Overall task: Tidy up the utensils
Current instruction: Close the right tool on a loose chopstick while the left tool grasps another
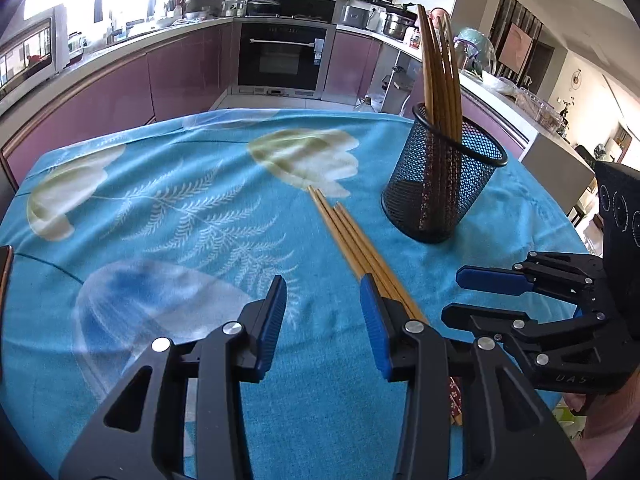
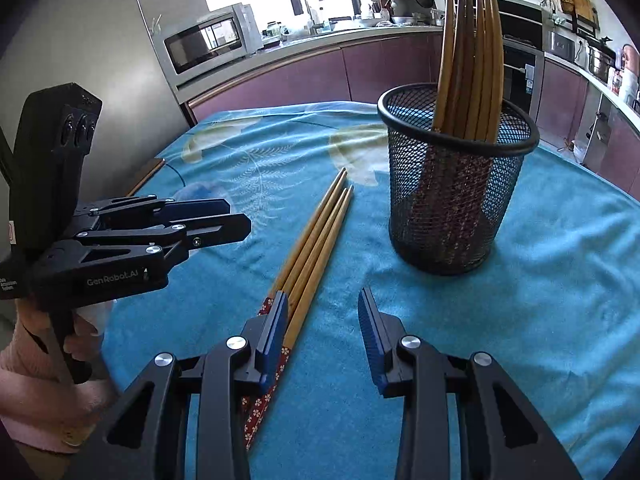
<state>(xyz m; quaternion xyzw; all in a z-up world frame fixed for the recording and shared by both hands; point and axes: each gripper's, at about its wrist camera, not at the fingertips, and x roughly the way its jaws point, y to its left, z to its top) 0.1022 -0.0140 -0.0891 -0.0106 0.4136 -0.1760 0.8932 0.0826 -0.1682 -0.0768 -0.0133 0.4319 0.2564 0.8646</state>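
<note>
- Loose chopsticks (image 2: 316,240) are lying on the bench (image 1: 180,216) beside the mesh holder (image 2: 452,200)
- Both left gripper (image 1: 324,320) and right gripper (image 2: 324,328) are being held with jaws open, gripping nothing
- Pick-up is probably being prepared; closing around the bundle is needed next

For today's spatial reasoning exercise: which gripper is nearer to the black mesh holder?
Right. The right gripper hovers open just in front of the mesh holder, beside the loose chopsticks. The left gripper, also open, sits across those chopsticks, farther from the holder.
</note>
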